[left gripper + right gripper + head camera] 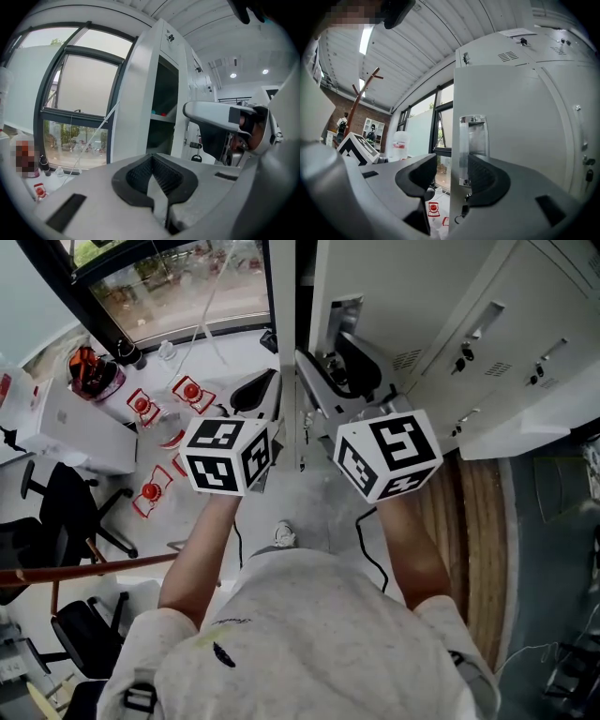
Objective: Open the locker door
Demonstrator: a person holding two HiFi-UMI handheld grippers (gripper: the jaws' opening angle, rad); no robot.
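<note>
The white locker door [511,140] stands swung out, its chrome recessed handle [472,147] near the free edge. My right gripper [452,171] is open and straddles that edge: one black pad is on the window side and the other lies close to the handle face without visibly pressing. From the head view, the right gripper [336,367] reaches up to the door [394,287] just below the handle [345,313]. My left gripper [255,390] hangs to the left, away from the door. Its pads [159,187] are shut together on nothing. The locker's dark inside [164,108] with a shelf is visible.
More lockers [525,343] with keys in their locks stand to the right. A big window [178,277] is at the left. Red-and-white items [150,409], a white box [75,427] and black office chairs [56,502] are on the floor at left. A cable [370,549] trails down.
</note>
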